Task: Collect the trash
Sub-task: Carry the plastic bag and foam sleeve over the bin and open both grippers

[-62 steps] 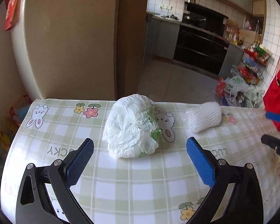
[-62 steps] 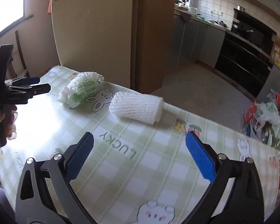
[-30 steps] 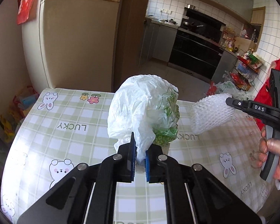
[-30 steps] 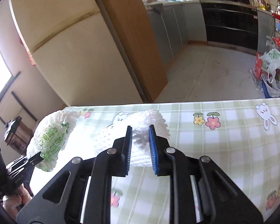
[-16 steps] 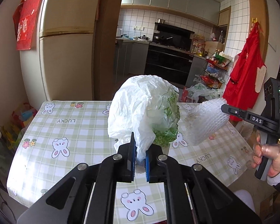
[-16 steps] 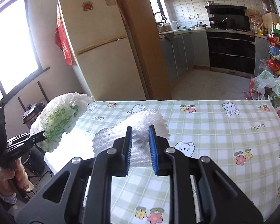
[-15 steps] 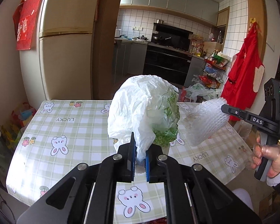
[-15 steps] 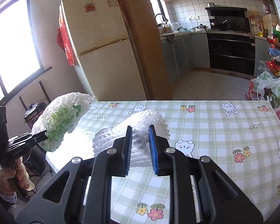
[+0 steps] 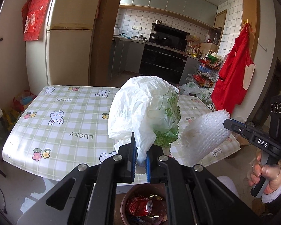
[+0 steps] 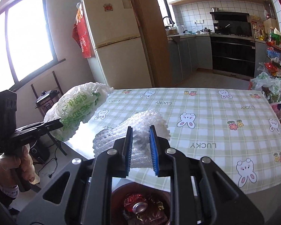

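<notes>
**Both pieces of trash held over the bin: what could spoil the drop**

Left wrist view: the left tongs (image 9: 140, 159) are pinched nearly shut on a thin fold at the bottom of the crumpled white plastic bag with green print (image 9: 144, 112), which balloons up above the blue pads. The bag hangs in the air in front of the near edge of the green-and-white checked surface with rabbit and flower prints (image 9: 65, 120). Directly below the tongs sits the round brown trash bin (image 9: 146, 206), with a crushed red drink can (image 9: 140, 206) and wrappers already inside. My reading is that the grip is on a small tail of film only; the slippery plastic could slide out early, and being light and bulky it could drift past the rim to the floor instead of falling straight. To the right, the right tongs (image 9: 226, 121) carry the white foam mesh sleeve (image 9: 204, 133), just beside the bag, so the two could brush if released together.

Right wrist view: the right tongs (image 10: 141, 146) are narrowly open around the foam mesh sleeve (image 10: 140, 129), their pads squeezing it in the middle while both ends bulge out. The bin (image 10: 119, 191) is below, partly hidden by the tongs' frame. The springy foam could cling to the ribbed pads on opening, or bounce off the can (image 10: 138, 206) and out. The bin looks fairly full, and I cannot tell whether both items will fit. The left tongs (image 10: 60, 124) hold the bag (image 10: 78, 108) at the left, off the surface's (image 10: 206, 112) edge; from this angle it seems to sit left of the bin's mouth, which risks a miss.
</notes>
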Available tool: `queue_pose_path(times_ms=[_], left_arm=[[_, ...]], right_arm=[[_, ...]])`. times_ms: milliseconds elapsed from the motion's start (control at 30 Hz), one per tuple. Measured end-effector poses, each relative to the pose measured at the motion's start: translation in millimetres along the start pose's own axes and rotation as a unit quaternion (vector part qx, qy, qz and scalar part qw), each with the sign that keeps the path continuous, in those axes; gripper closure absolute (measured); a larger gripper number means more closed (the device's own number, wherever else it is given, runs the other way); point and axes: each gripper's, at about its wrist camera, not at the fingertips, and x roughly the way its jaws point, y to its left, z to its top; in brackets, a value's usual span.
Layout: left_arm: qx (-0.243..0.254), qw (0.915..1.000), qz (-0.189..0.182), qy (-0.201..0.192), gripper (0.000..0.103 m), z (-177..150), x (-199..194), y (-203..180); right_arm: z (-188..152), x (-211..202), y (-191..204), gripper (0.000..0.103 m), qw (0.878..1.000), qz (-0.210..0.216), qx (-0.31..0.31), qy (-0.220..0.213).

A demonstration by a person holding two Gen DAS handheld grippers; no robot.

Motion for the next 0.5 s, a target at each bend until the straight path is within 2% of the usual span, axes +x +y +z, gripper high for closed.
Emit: queue_pose_path(times_ms=[233,300,500], left_arm=[[-0.017,0.9999,0.000,-0.002,0.094,-28.9,-20.5,-8.9],[-0.031,0.9995,-0.001,-0.003,0.094,-32.8,-24.5,-8.4],[-0.023,0.9997,-0.006,-0.007,0.094,-34.9,-29.5,-19.6]], right_arm=[[-46.6,-4.3,21.1,0.082,0.998,-0.002,-0.029,0.058],[-56.9,-3.4,27.4,0.082,0.996,0.006,-0.036,0.079],[-76.2,7.5,38.5,0.080,0.992,0.015,-0.044,0.118]])
